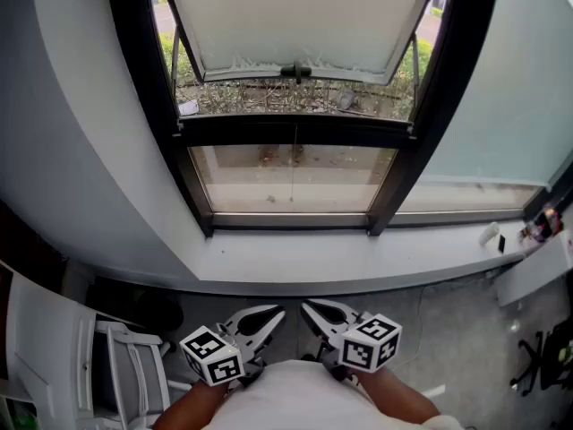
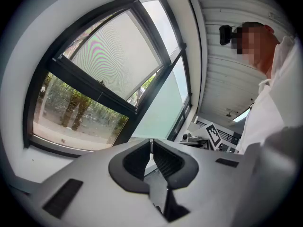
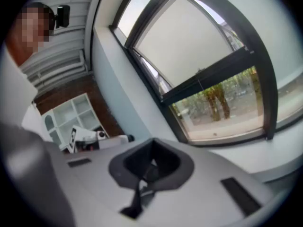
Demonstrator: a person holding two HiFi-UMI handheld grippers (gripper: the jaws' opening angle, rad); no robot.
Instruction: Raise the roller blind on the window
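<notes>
Closest to you, your left gripper (image 1: 271, 315) and right gripper (image 1: 312, 312) sit side by side against your body, low over the floor (image 1: 448, 330), both aimed at the window. The left fingers (image 2: 130, 160) are pressed together with nothing between them. The right ones also meet at their tips and hold nothing, though that view is a little blurred.

Past them runs the pale window sill (image 1: 358, 256), then the dark window frame (image 1: 295, 131) with a clear lower pane. A thin cord (image 1: 294, 173) hangs down in front of that pane.

Farthest off, the roller blind (image 1: 300, 16) covers the upper window. Its bottom bar (image 1: 295, 72) sits just above the frame's crossbar. The blind is well apart from both pairs of fingers, ahead of them and higher.
</notes>
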